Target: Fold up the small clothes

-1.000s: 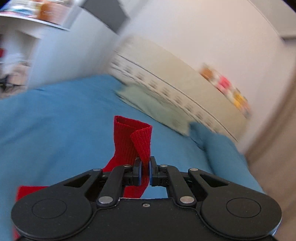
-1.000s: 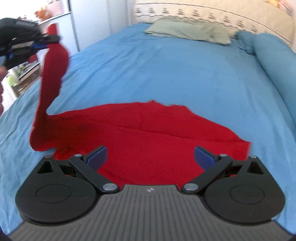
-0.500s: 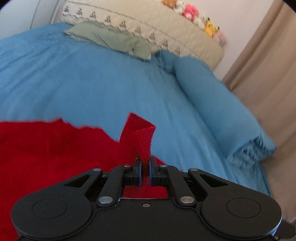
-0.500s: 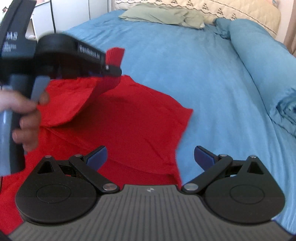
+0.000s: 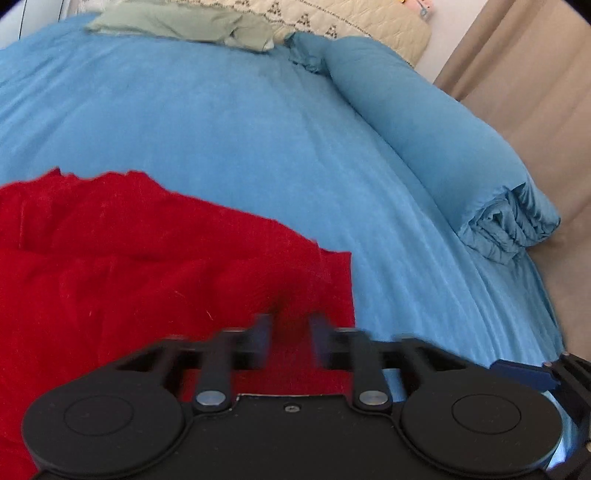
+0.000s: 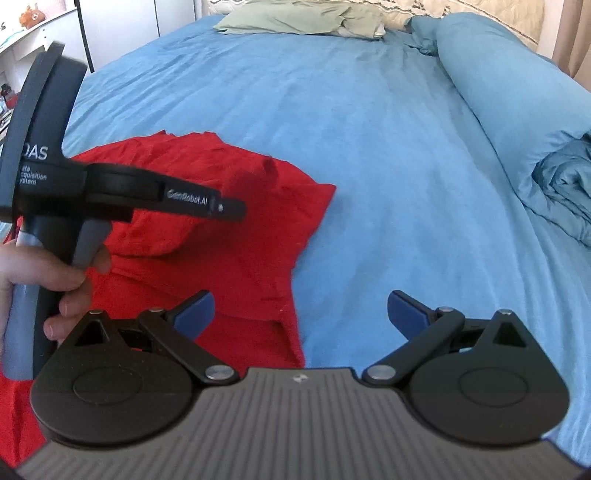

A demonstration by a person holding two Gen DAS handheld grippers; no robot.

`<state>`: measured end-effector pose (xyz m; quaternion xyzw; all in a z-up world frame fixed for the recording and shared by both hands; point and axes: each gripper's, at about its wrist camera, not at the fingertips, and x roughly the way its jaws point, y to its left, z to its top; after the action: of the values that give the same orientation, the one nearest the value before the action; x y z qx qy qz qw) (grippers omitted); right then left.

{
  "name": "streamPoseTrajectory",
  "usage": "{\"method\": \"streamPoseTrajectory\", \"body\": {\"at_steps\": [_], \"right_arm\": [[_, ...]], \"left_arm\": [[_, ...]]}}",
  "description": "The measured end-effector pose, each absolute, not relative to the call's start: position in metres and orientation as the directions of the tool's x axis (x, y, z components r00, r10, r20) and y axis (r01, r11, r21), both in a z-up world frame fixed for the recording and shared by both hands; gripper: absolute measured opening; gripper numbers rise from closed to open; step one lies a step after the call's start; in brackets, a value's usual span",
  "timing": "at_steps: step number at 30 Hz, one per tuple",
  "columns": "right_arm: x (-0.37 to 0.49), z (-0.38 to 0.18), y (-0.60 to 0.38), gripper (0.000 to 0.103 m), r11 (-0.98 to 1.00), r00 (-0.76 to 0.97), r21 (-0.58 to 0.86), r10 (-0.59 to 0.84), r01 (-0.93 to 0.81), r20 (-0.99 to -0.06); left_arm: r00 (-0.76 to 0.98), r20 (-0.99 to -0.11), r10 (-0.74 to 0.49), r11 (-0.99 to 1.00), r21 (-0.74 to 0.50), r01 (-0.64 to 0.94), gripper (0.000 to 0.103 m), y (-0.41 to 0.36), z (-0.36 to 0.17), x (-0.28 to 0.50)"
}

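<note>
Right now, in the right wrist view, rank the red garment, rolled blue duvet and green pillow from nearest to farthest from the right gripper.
1. Red garment, just ahead, left.
2. Rolled blue duvet, along the right side.
3. Green pillow, far end of the bed.

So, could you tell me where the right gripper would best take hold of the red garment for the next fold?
Probably at the near right hem of the red garment, where a single straight edge lies flat on the blue bedspread. The right gripper already hangs open over it, so come down from above, one finger either side of the edge. The left gripper, jaws opening, holds nothing.
</note>
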<state>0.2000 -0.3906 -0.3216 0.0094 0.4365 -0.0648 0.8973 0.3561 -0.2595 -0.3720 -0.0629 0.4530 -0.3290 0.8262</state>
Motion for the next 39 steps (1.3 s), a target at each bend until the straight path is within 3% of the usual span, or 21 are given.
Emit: {"method": "streamPoseTrajectory", "body": {"at_steps": [3,5,11,14,17,24,26,27,34,39], "right_arm": [[0.201,-0.321,-0.394,0.103,0.992,0.616,-0.041,-0.109,0.123,-0.781],[0.202,-0.319,-0.394,0.103,0.992,0.619,-0.034,-0.104,0.124,-0.778],[0.227,-0.319,-0.390,0.103,0.981,0.634,0.132,0.012,0.143,-0.773],[0.246,-0.328,-0.382,0.094,0.972,0.626,0.173,0.035,0.160,-0.779],[0.264,-0.345,-0.378,0.075,0.958,0.604,0.207,0.045,0.201,-0.795],[0.289,-0.374,-0.387,0.047,0.923,0.564,0.238,0.028,0.303,-0.825],[0.293,-0.372,-0.387,0.025,0.918,0.559,0.227,0.006,0.326,-0.829],[0.293,-0.370,-0.387,0.021,0.917,0.560,0.220,-0.004,0.332,-0.828],[0.273,-0.342,-0.370,0.020,0.944,0.606,0.133,-0.084,0.304,-0.791],[0.270,-0.360,-0.373,0.020,0.930,0.555,0.092,-0.132,0.357,-0.821]], "left_arm": [[0.435,-0.694,-0.574,0.802,-0.370,0.468,0.085,-0.241,-0.353,0.350],[0.495,-0.690,-0.528,0.837,-0.324,0.441,0.091,-0.217,-0.336,0.346],[0.649,-0.705,-0.287,0.955,-0.152,0.256,0.093,-0.114,-0.313,0.324],[0.700,-0.711,-0.062,0.995,0.010,0.099,0.093,-0.066,-0.320,0.316],[0.691,-0.721,0.047,0.999,0.050,-0.015,0.093,-0.029,-0.334,0.314],[0.652,-0.748,0.122,0.992,0.067,-0.108,0.093,0.009,-0.356,0.318],[0.644,-0.756,0.117,0.992,0.066,-0.103,0.093,0.014,-0.360,0.320],[0.639,-0.761,0.113,0.993,0.063,-0.101,0.093,0.017,-0.361,0.322],[0.619,-0.779,0.099,0.995,0.064,-0.079,0.093,0.022,-0.373,0.331],[0.598,-0.794,0.110,0.994,0.074,-0.085,0.093,0.027,-0.384,0.341]]}}
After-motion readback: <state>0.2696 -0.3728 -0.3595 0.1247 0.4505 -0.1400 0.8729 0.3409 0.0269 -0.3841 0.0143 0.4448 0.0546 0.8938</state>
